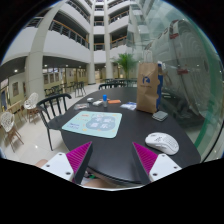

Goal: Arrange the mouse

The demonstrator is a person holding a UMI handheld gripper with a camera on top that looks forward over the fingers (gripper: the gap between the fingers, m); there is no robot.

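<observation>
A white computer mouse [162, 143] lies on the dark round table [112, 148], towards its right edge, just ahead of my right finger. A pale green mouse mat [93, 123] with a printed pattern lies on the table left of centre, beyond my left finger. My gripper [112, 160] is open and empty, its magenta pads [77, 158] spread wide above the table's near edge. Nothing stands between the fingers.
A brown paper bag [148, 88] stands upright at the table's far right. Small items, one blue [108, 101] and one orange [130, 105], lie at the far side. Chairs [52, 106] stand around the table. A tall atrium rises behind.
</observation>
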